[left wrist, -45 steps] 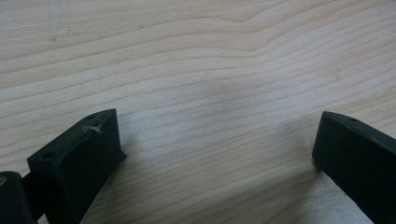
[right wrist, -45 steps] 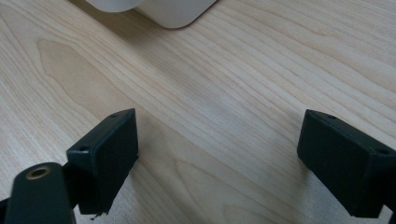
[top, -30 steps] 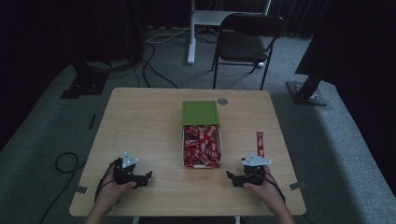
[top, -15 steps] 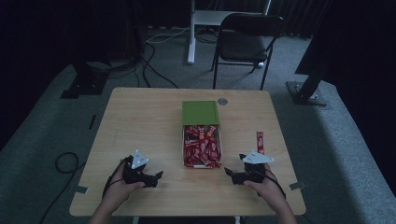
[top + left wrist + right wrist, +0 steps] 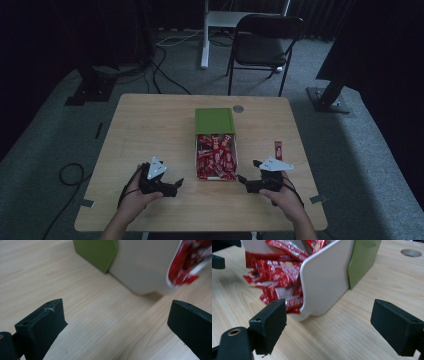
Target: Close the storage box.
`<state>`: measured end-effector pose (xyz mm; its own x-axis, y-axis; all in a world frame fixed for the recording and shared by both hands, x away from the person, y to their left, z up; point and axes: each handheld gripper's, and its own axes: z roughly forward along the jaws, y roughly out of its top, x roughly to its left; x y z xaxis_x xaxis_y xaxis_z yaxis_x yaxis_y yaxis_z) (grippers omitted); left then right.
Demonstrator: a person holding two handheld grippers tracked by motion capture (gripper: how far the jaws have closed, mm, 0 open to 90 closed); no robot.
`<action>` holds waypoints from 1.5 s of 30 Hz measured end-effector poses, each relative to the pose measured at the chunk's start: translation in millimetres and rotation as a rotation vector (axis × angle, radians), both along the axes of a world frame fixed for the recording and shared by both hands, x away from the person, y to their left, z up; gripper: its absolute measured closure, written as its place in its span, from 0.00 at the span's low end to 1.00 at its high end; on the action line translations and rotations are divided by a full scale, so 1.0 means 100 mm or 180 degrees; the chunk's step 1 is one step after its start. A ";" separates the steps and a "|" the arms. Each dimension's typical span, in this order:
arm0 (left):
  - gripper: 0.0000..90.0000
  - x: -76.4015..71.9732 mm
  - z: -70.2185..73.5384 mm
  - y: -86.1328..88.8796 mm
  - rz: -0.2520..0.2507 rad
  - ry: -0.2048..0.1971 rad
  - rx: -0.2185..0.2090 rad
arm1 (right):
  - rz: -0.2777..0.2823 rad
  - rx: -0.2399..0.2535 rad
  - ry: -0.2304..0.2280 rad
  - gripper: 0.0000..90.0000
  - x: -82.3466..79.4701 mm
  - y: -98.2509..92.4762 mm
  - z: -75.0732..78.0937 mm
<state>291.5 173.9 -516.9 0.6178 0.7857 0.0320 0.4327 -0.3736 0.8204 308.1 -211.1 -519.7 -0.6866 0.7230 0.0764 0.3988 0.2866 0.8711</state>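
Both tongs wide, empty: left tongs at box's 8 o'clock, right tongs at 4. Reaching step, likely; next: close in on red packets.

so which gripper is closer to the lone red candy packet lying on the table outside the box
Right. The right gripper sits just below and left of the lone red candy packet; the left gripper is across the white box of red packets, much farther away.
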 end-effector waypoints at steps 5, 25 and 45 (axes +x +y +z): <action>0.02 0.04 0.05 -0.11 -0.0073 -0.0051 -0.0038 | 0.0008 0.0058 -0.0017 0.15 0.03 0.01 0.04; 0.02 0.25 0.16 -0.37 -0.0245 -0.0192 -0.0119 | 0.0024 0.0094 0.0000 0.15 0.15 0.03 0.04; 0.02 0.37 0.10 -0.40 -0.0169 -0.0172 -0.0098 | 0.0067 0.0078 0.0017 0.14 0.24 0.05 0.08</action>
